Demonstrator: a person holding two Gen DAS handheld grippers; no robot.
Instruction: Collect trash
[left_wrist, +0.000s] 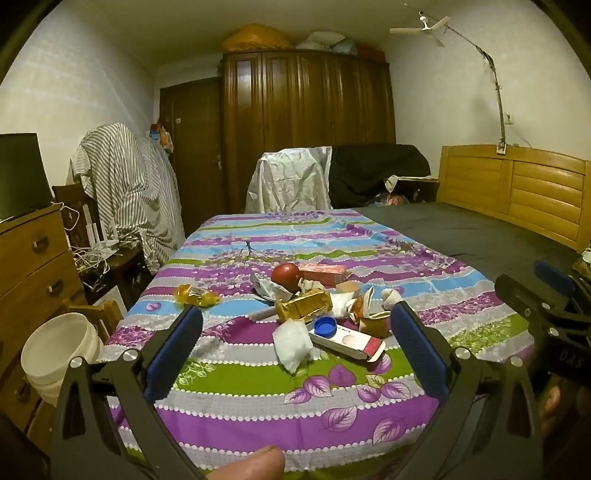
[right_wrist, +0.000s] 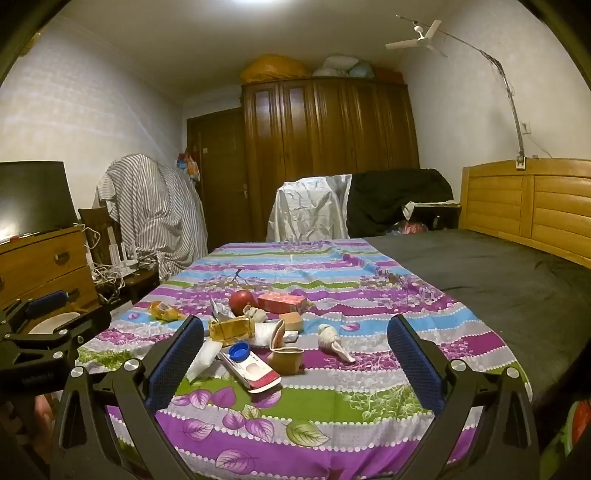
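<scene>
Evidently nothing has been collected yet: the trash (left_wrist: 314, 314) is seen heaped on the flowered sheet (left_wrist: 258, 402) near the bed's left edge, toward its foot. The left tool (left_wrist: 295, 339) and the right tool (right_wrist: 295, 345) are both held with fingers wide apart, empty, short of the heap. A white bucket (left_wrist: 59, 350) is stood on the floor beside the bed's left edge; its inside is hidden. The crumpled pieces within the heap cannot be told apart clearly.

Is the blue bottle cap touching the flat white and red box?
Touching. The left wrist view shows the blue bottle cap resting on the far end of the white and red box.
</scene>
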